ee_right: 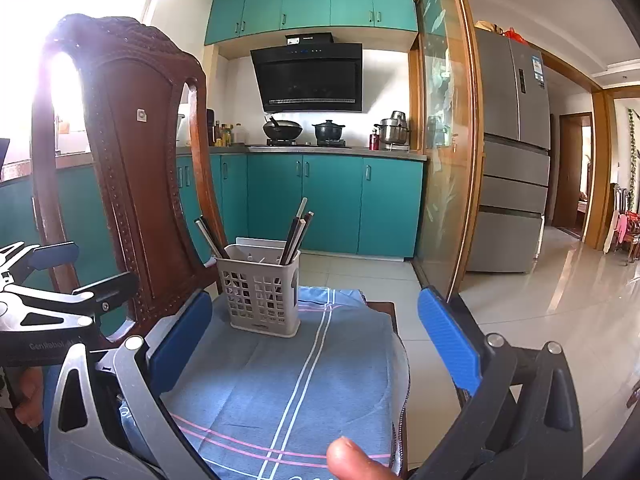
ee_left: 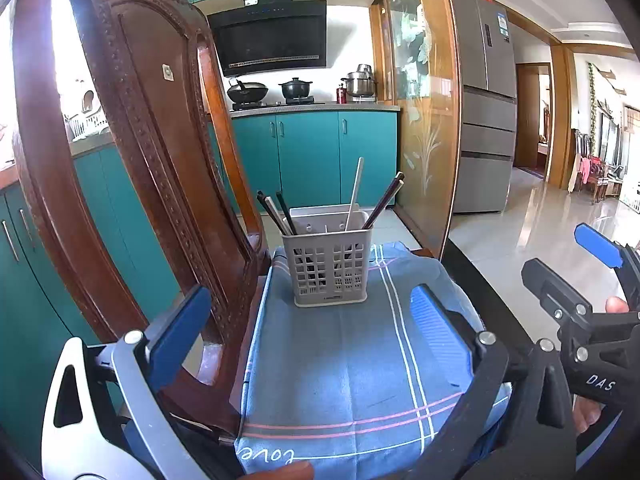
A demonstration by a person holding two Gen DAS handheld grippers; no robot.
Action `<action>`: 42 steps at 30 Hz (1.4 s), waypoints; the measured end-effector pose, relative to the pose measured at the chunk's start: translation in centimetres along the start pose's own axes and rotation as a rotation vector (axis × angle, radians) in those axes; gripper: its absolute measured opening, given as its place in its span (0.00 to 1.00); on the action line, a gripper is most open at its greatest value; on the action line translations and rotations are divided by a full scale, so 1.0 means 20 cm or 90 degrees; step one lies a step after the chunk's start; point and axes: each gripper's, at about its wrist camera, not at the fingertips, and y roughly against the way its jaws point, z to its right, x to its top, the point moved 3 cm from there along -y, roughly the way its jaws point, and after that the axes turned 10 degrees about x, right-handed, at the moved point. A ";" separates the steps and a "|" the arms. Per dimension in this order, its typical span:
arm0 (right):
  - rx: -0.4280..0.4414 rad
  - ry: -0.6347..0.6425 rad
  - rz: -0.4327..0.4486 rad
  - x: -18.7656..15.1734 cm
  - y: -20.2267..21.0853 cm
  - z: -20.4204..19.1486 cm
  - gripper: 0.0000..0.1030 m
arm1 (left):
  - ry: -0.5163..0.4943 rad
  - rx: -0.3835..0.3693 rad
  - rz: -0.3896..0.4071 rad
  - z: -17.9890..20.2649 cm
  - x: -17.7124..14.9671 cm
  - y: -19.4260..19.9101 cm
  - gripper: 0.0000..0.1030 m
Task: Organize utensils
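Both grippers, left (ee_left: 310,338) and right (ee_right: 314,344), spread wide, empty, hovering above blue cloth (ee_left: 340,368) short of basket (ee_left: 329,258). Chopsticks (ee_left: 382,200) upright-leaning inside basket, basket on cloth's far end, beside chair (ee_left: 140,152).

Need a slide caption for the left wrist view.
Open left gripper faces a gray utensil basket of chopsticks on a blue cloth.

cloth (ee_left: 344,364) bare before holder (ee_left: 329,264) | chair back (ee_left: 160,168) probably crowds left
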 end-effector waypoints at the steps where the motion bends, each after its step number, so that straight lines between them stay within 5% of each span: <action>1: 0.000 0.000 0.001 0.00 0.00 0.00 0.97 | -0.002 0.000 0.000 0.00 0.00 0.00 0.96; 35: -0.007 0.005 -0.010 -0.02 -0.04 0.01 0.97 | 0.019 -0.016 -0.020 0.00 -0.02 -0.06 0.97; 39: -0.058 -0.035 -0.056 -0.07 -0.17 0.15 0.97 | 0.026 -0.034 -0.069 0.02 -0.06 -0.18 0.97; 42: -0.073 -0.129 -0.178 -0.23 -0.51 0.38 0.97 | 0.020 -0.065 -0.156 0.10 -0.16 -0.42 0.97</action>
